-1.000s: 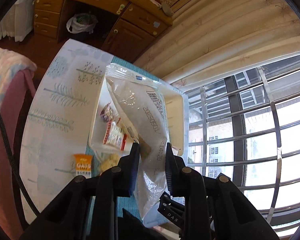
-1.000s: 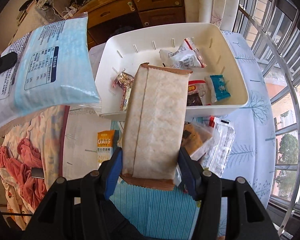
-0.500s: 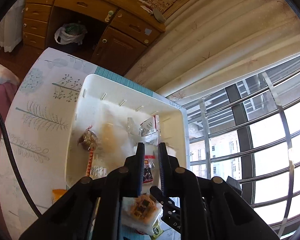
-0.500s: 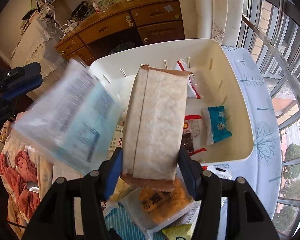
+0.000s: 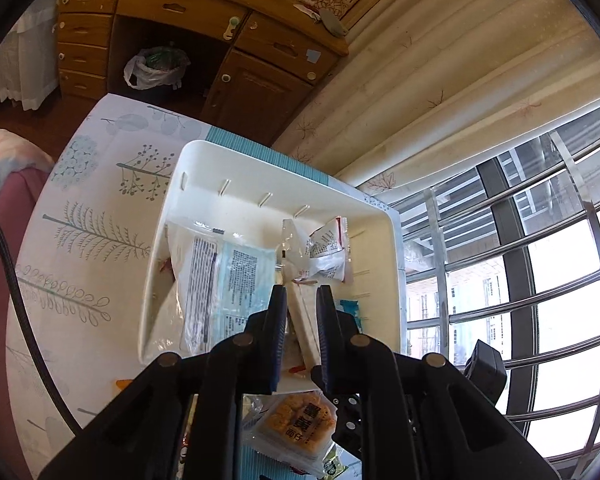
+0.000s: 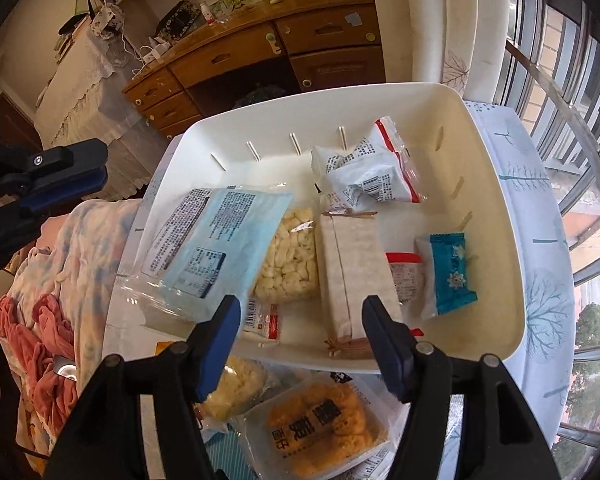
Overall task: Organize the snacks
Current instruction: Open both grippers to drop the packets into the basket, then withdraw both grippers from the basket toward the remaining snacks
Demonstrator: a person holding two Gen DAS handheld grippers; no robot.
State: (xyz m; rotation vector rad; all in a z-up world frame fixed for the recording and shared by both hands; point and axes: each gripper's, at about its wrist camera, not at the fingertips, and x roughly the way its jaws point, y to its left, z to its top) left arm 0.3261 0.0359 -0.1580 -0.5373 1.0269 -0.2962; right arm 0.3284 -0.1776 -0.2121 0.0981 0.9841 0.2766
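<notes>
The right gripper [image 6: 300, 320] is seen spread wide with nothing between its blue-padded fingers [image 6: 220, 336], held just above the near rim of a white plastic bin [image 6: 496, 208]; directly ahead of it, a long beige paper-textured packet [image 6: 352, 276] with crimped brown ends is laid flat on the bin floor, apart from both pads. Beside that packet, to the left, a clear pouch of pale puffed pieces [image 6: 288, 256] is partly covered by a glossy light-blue bag [image 6: 208, 248] printed with dense text, which is tilted against the bin's left wall; to the right, a small teal wrapper [image 6: 450, 276] and a red-and-white sachet [image 6: 404, 276] are found, and crinkled white packs with red edges [image 6: 368, 172] are piled toward the far wall, which is marked by narrow slots.

The left gripper [image 5: 302, 312] is seen narrowed to a slim gap, empty, poised over the same bin [image 5: 380, 208]; the beige packet [image 5: 304, 312] is visible through the gap, lying below.

Outside the bin, on the table [image 6: 540, 288] covered with a white cloth printed with blue-grey trees, a square transparent pack of orange fried cakes [image 6: 320, 424] and a soft pale-yellow bag [image 6: 236, 388] are left near the grippers; a wooden cabinet [image 5: 172, 20] and pleated curtain [image 5: 440, 92] are seen beyond.
</notes>
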